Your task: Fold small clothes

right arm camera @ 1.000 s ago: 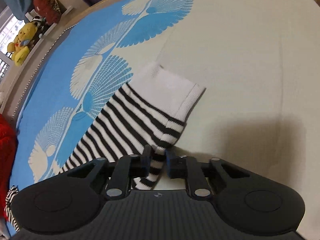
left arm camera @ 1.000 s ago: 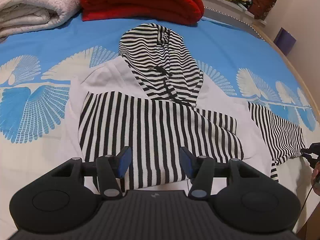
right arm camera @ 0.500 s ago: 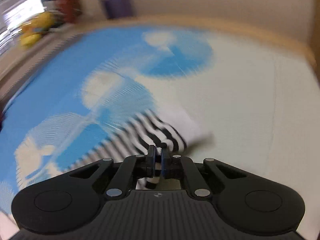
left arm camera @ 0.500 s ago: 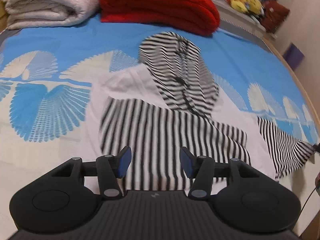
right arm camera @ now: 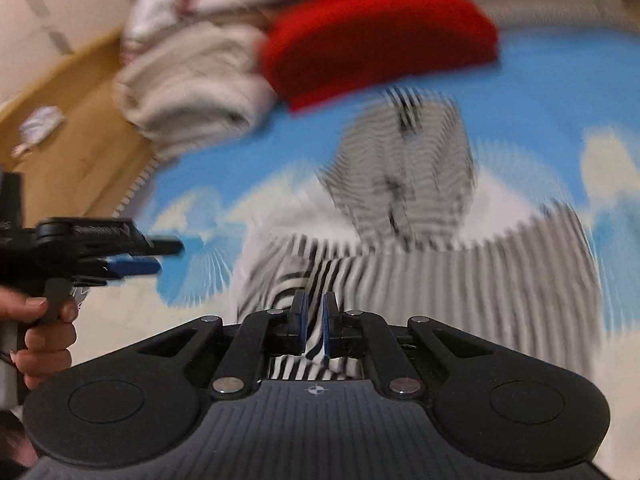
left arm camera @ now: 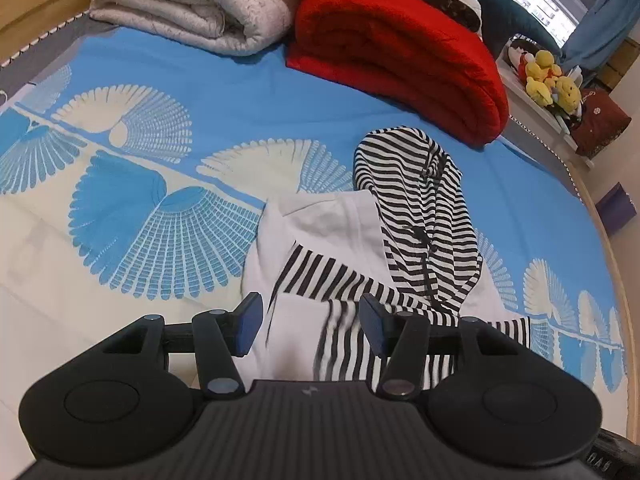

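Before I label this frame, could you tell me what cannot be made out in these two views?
- Right wrist view: motion blur smears the black-and-white striped hooded top and red folded blanket.
- Left wrist view: the left hand-held gripper body hides the top's lower hem.
- Left wrist view: yellow plush toys too small for detail.

A bedroom in a home — the work surface is a bed [left arm camera: 168, 80], its sheet printed with blue and cream fans. At the head edge lie a folded cream quilt [left arm camera: 192, 4] and a folded red blanket [left arm camera: 400, 52], side by side. Past the bed's far right corner a ledge holds yellow plush toys [left arm camera: 548, 80], with a blue curtain [left arm camera: 600, 16] and a window behind — domestic clutter throughout. A wooden floor [right arm camera: 60, 120] shows beside the bed.
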The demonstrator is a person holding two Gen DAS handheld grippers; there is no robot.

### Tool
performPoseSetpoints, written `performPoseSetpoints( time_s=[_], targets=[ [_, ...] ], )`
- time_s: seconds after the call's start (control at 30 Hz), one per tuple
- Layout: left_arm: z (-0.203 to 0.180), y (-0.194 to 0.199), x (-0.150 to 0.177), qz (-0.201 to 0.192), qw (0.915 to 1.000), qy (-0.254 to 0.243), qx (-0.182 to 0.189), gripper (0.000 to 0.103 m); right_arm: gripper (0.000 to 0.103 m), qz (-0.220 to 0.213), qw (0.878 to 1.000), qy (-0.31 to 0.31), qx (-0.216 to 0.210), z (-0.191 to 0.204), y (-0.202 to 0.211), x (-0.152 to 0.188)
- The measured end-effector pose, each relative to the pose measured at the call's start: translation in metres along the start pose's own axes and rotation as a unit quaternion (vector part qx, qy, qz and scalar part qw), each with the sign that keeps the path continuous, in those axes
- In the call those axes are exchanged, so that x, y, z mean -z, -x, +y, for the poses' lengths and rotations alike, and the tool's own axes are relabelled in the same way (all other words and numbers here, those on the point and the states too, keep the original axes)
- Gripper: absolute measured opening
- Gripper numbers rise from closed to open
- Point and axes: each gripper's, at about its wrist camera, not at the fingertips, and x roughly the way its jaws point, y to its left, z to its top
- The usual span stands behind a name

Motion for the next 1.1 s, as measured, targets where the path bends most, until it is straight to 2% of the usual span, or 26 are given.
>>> performPoseSetpoints(
  time_s=[0.03, 0.1, 0.2, 0.23, 0.27, 0.3, 0.37, 0.43, 0.5, 0.6, 0.7, 0.73, 0.77, 0.8, 0.83, 0.93, 1.1],
  targets=[
    [0.0, -0.002, 0.001, 0.005, 1.0, 0.003, 0.004, 0.058, 0.01, 0.012, 0.999, -0.021, 0.028, -0.001, 0.004, -0.003],
    [0.0, -0.008, 0.004, 0.016, 0.9997, 0.01, 0.012, 0.058, 0.011, 0.008, 0.995, -0.054, 0.079, -0.005, 0.02, -0.01],
    [0.001, -0.02, 0.01, 0.032, 0.9992, 0.019, 0.015, 0.056, 0.024, -0.038, 0.992, -0.092, 0.08, -0.013, 0.047, -0.01],
    [0.003, -0.025, 0.013, 0.038, 0.999, 0.022, 0.013, 0.052, 0.03, -0.054, 0.991, -0.098, 0.078, -0.015, 0.052, -0.004],
    [0.005, -0.03, 0.015, 0.044, 0.9986, 0.026, 0.012, 0.048, 0.031, -0.065, 0.99, -0.1, 0.081, -0.021, 0.054, 0.002],
    [0.009, -0.037, 0.017, 0.052, 0.9981, 0.031, 0.012, 0.041, 0.031, -0.063, 0.988, -0.1, 0.095, -0.029, 0.051, 0.007],
    [0.013, -0.05, 0.022, 0.066, 0.9971, 0.037, 0.009, 0.039, 0.033, -0.024, 0.984, -0.121, 0.13, -0.045, 0.036, 0.009],
    [0.017, -0.062, 0.026, 0.076, 0.9963, 0.04, 0.002, 0.039, 0.033, -0.003, 0.981, -0.163, 0.107, -0.061, 0.027, 0.004],
    [0.022, -0.076, 0.03, 0.09, 0.9948, 0.048, -0.007, 0.039, 0.033, 0.002, 0.981, -0.17, 0.091, -0.068, 0.022, -0.002],
    [0.028, -0.095, 0.039, 0.111, 0.9921, 0.055, -0.021, 0.039, 0.033, 0.002, 0.98, -0.159, 0.121, -0.073, 0.022, -0.006],
    [0.03, -0.11, 0.051, 0.127, 0.9901, 0.045, -0.038, 0.039, 0.033, 0.012, 0.979, -0.173, 0.108, -0.076, 0.02, -0.005],
    [0.03, -0.113, 0.053, 0.128, 0.9901, 0.039, -0.042, 0.035, 0.033, 0.014, 0.979, -0.174, 0.104, -0.078, 0.021, -0.005],
    [0.029, -0.113, 0.054, 0.123, 0.9907, 0.033, -0.047, 0.027, 0.033, 0.017, 0.98, -0.172, 0.101, -0.078, 0.02, -0.004],
    [0.028, -0.109, 0.054, 0.115, 0.9915, 0.027, -0.053, 0.014, 0.033, 0.019, 0.98, -0.168, 0.101, -0.079, 0.017, -0.004],
    [0.026, -0.103, 0.052, 0.106, 0.9926, 0.02, -0.056, 0.009, 0.033, 0.021, 0.98, -0.167, 0.103, -0.082, 0.012, -0.004],
    [0.017, -0.077, 0.046, 0.078, 0.9957, 0.009, -0.05, 0.0, 0.033, 0.027, 0.979, -0.171, 0.106, -0.086, 0.008, 0.0],
    [0.006, -0.03, 0.046, 0.045, 0.9982, 0.013, -0.038, 0.0, 0.033, 0.043, 0.973, -0.198, 0.111, -0.097, -0.002, 0.009]
  ],
)
